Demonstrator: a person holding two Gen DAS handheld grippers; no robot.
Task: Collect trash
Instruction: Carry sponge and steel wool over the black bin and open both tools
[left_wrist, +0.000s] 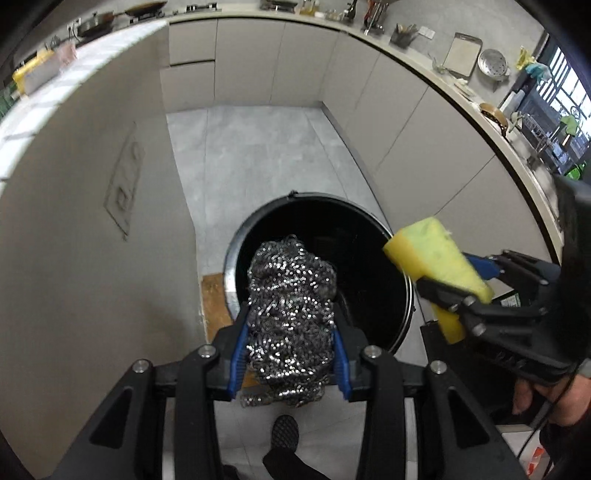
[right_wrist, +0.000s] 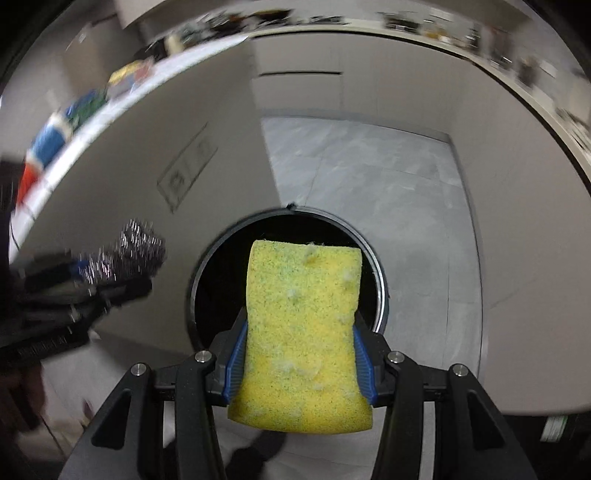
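Left gripper (left_wrist: 290, 332): pinches a steel-wool scourer (left_wrist: 291, 314) between its blue pads, tilted down over the near rim, seemingly poised for dropping.
Right gripper (right_wrist: 299, 332): squeezes a worn yellow sponge (right_wrist: 303, 332) at its waist, angled in beside the left.
Bin (left_wrist: 404, 284): black, open-mouthed, standing on the grey floor directly beneath both loads; contents too dark to tell.
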